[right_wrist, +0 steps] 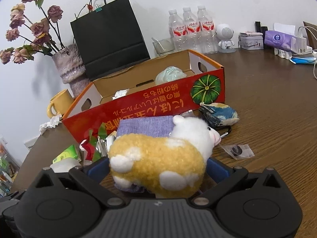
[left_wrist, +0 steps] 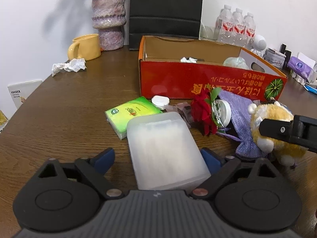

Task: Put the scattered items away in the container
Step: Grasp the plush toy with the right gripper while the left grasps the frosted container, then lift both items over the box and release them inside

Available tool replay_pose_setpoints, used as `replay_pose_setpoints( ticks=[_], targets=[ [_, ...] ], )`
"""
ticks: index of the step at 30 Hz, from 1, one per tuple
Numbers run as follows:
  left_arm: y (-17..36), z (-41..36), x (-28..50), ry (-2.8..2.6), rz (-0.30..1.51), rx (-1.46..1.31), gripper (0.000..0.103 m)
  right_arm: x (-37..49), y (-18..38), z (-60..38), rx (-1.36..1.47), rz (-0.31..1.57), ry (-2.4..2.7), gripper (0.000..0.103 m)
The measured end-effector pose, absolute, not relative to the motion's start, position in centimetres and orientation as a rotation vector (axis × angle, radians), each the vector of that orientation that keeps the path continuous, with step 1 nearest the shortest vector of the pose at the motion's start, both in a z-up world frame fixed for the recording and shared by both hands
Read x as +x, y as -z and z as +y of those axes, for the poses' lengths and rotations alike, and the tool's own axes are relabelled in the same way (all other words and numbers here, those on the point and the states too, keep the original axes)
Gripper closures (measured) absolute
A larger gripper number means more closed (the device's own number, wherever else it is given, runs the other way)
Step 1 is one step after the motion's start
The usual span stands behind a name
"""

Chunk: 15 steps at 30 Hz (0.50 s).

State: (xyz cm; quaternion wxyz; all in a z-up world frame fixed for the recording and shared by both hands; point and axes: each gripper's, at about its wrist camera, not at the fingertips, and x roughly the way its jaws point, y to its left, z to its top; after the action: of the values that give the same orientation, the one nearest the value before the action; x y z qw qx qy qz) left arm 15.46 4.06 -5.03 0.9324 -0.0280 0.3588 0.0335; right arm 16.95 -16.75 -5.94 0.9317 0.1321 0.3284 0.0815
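Observation:
The red cardboard box (left_wrist: 198, 79) stands open on the brown table and also shows in the right wrist view (right_wrist: 150, 107). My left gripper (left_wrist: 158, 158) straddles a translucent white plastic case (left_wrist: 166, 150); its right finger touches the case, the left finger stands apart. My right gripper (right_wrist: 158, 168) is shut on a yellow-and-white plush toy (right_wrist: 158, 158), which also shows in the left wrist view (left_wrist: 273, 127). A green tissue pack (left_wrist: 130, 115), a small white case (left_wrist: 160, 102), a red rose (left_wrist: 204, 113) and a purple cloth pouch (left_wrist: 241, 119) lie before the box.
Crumpled tissue (left_wrist: 69, 66), a yellow mug (left_wrist: 85, 47) and a vase (left_wrist: 109, 19) stand at the back left. A black bag (right_wrist: 109, 33), water bottles (right_wrist: 190, 29), a blue pouch (right_wrist: 220, 115) and a small clear packet (right_wrist: 237, 150) are around the box. The box holds tissue and a pale green bundle (right_wrist: 170, 75).

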Motion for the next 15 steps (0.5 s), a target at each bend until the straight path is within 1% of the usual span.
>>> replay_pose_setpoints(
  ticks=[1,2,3,7,15],
  targets=[
    [5.1,4.1,15.4,-0.069,0.735,-0.058,0.026,16.9,6.0,-16.9,0.274,0.668,-0.172,0.002],
    [5.1,4.1,15.4,-0.07,0.732,-0.056,0.029,16.8,6.0,-17.0,0.277,0.663,-0.181,0.003],
    [5.1,4.2,15.3,-0.069,0.73,-0.059,0.035,16.7,6.0,-17.1,0.277,0.658,-0.187,0.005],
    [5.0,4.5,14.7,-0.073,0.723,-0.073,0.036,16.1,5.9,-17.6,0.267,0.636,-0.223,0.011],
    [3.9,4.4,12.4,-0.089,0.659,-0.076,0.037,14.3,5.6,-19.1,0.266,0.584,-0.252,0.013]
  ],
)
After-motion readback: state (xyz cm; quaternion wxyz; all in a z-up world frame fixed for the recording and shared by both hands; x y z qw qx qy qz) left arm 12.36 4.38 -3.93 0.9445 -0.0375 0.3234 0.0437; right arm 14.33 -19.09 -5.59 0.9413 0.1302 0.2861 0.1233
